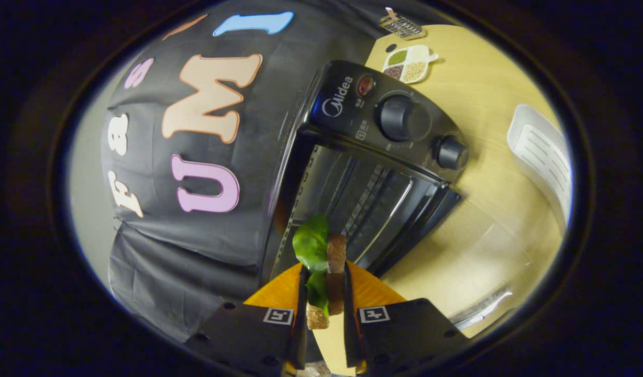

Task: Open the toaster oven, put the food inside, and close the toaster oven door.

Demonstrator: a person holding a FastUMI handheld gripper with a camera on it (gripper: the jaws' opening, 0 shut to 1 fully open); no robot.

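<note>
While the view is tilted sideways, the gripper shows with its two black fingers drawn in on a sandwich, one on each side of it. The sandwich is brown bread with a green lettuce leaf sticking out past the fingertips toward the toaster oven. Orange parts of the gripper flank the fingers, and each black finger mount carries a small square black-and-white marker.

Just beyond the sandwich stands the toaster oven, black, with its door open and swung down onto the wooden table. Through the opening, the metal rack and the oven's inner walls are visible. The lettuce tip sits just at the mouth of the opening, not yet inside the cavity as far as can be told. On the oven's control panel are two round black knobs and a small reddish indicator light.

Past the oven's panel side, on the table, lies a white divided dish holding grains or beans in separate sections. Farther beyond it rests a small wire rack. Well apart from the oven on the door side, a white slotted tray sits at the table's far side.
</note>
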